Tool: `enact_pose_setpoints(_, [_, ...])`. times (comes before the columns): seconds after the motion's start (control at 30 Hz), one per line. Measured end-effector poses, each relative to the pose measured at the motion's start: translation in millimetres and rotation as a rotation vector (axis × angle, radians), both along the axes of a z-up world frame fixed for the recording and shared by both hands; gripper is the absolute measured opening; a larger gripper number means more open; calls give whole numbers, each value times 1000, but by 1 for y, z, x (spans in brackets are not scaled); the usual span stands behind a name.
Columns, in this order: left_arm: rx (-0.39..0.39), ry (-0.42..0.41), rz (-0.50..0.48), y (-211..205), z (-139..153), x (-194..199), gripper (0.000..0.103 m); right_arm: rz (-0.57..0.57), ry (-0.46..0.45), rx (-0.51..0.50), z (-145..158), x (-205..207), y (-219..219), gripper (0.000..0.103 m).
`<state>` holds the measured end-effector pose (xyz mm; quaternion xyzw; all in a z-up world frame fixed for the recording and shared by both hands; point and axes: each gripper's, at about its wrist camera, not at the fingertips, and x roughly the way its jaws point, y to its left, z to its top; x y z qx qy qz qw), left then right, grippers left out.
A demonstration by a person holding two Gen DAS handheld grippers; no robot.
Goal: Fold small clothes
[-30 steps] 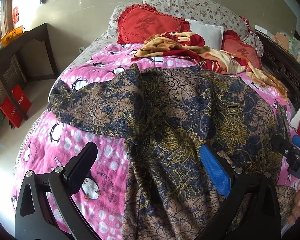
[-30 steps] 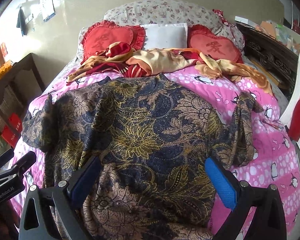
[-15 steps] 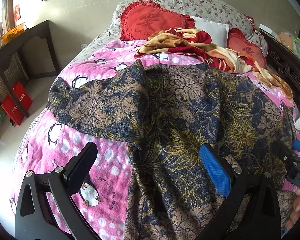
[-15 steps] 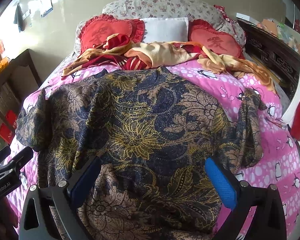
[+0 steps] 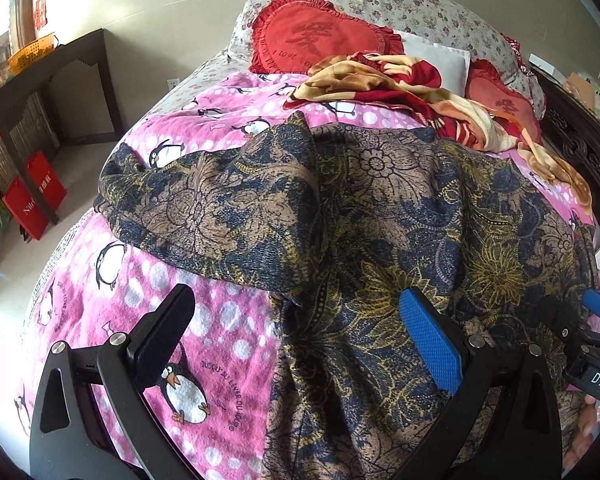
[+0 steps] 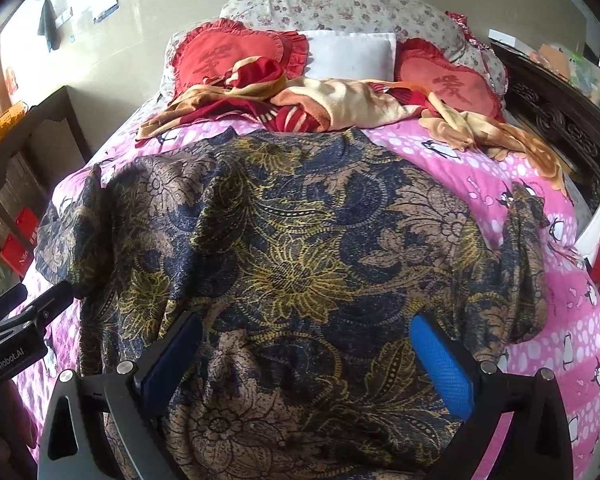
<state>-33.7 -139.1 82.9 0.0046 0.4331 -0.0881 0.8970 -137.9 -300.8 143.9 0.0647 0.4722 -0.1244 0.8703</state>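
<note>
Navy-and-gold shirt (image 6: 292,248) lies spread ahead of our jaws on the bed (image 6: 480,184); both grippers, left (image 5: 296,344) and right (image 6: 304,360), gape apart, holding nothing.

Both wrist cameras sit low and close at the foot of the bed, facing its head along their own fingers. The left view looks from the bed's left side, the right view from nearer the centre. Shared field — the patterned shirt (image 5: 380,216) (image 6: 300,240), the pink blanket (image 5: 220,344) (image 6: 480,176) and the red pillows (image 5: 320,36) (image 6: 228,52).
</note>
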Motion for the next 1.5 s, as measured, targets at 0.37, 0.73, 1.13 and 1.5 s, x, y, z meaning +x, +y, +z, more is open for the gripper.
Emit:
enact_pose_setpoints(0.37, [-6, 17, 4, 2, -3, 6, 103, -3, 15, -3, -3, 6, -2, 103])
enact_pose_setpoints(0.73, [-19, 24, 18, 11, -3, 12, 103, 7, 24, 8, -6, 9, 1, 103])
enact_pose_setpoints(1.13, [-55, 25, 131, 58, -1, 27, 103, 39, 33, 15, -10, 13, 13, 103])
enact_pose_setpoints(1.5, [-164, 88, 244, 128, -12, 53, 102, 78, 50, 12, -14, 15, 25, 103])
